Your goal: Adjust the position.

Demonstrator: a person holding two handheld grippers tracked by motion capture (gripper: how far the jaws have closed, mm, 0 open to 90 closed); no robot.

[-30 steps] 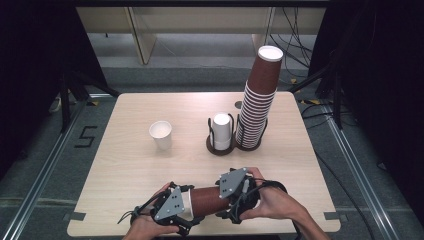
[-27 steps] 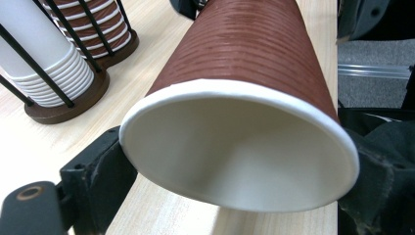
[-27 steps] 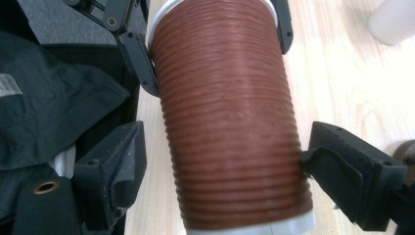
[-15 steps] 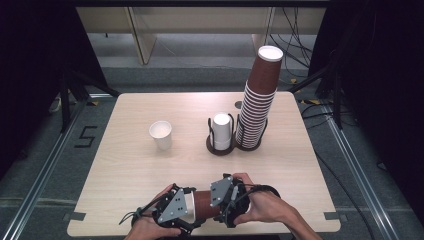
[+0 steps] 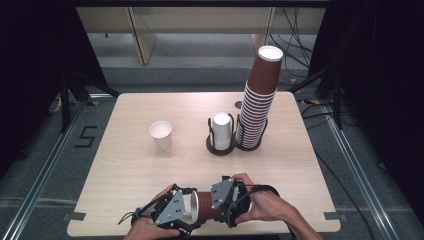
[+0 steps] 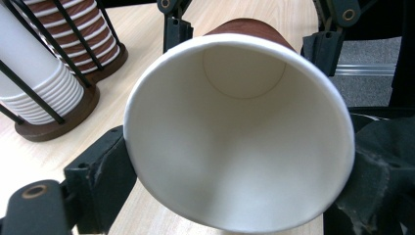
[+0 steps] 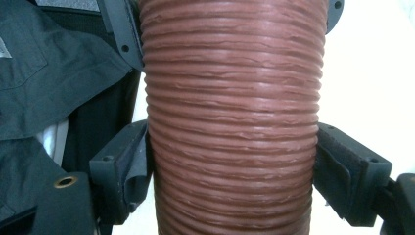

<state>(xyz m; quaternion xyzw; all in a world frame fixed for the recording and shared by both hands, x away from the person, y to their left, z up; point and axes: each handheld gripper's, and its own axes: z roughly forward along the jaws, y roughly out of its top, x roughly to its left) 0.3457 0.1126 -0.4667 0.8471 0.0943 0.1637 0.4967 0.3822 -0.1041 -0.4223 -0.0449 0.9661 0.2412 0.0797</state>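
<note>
Right tool [image 5: 227, 200] slid leftward along ribbed brown cup [image 5: 206, 206].

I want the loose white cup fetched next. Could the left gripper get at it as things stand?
Probably not yet. The left gripper is closed on the rim end of the brown cup, which the right gripper also clamps. The bare table toward the white cup leaves the way free once it lets go.
</note>
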